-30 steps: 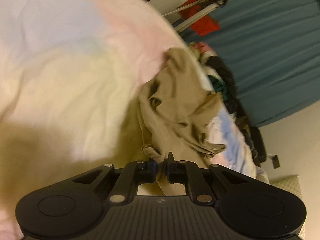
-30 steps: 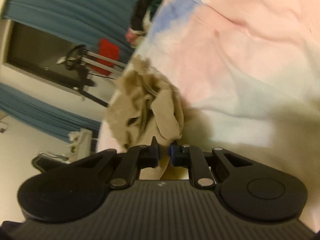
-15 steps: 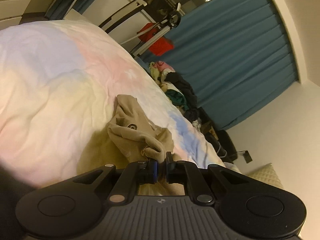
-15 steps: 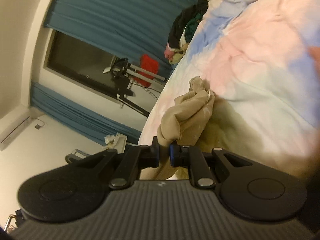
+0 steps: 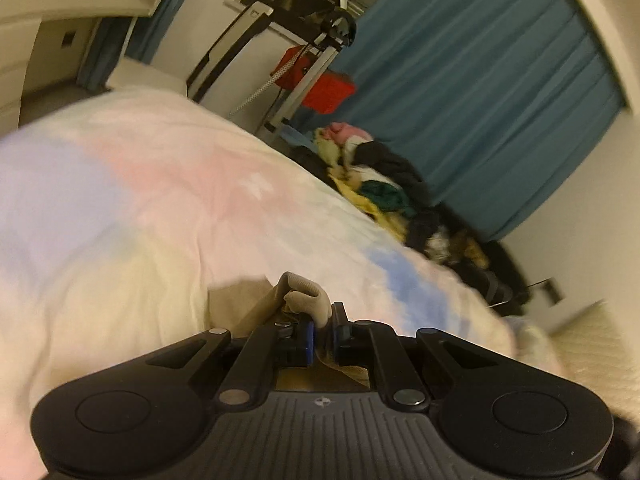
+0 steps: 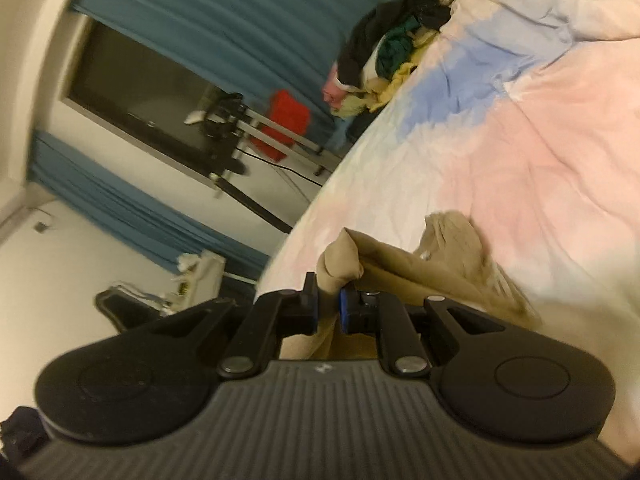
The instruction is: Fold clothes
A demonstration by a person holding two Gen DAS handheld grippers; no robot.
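The pastel bedspread [image 5: 168, 208], washed in pink, blue and pale yellow, fills the scene under both cameras. Behind it hang the teal curtains [image 5: 492, 92], and at the bed's far edge sits a jumbled heap of clothes [image 6: 384, 60] in black, green, yellow and pink. Now the tan garment [image 6: 448, 268]: it's strung between both grippers above the bedspread, its loose part bunched beside the right one. The left gripper [image 5: 322, 334] has its fingers pinched tight on a rolled edge of it. The right gripper [image 6: 329, 308] is likewise clamped on a knotted fold.
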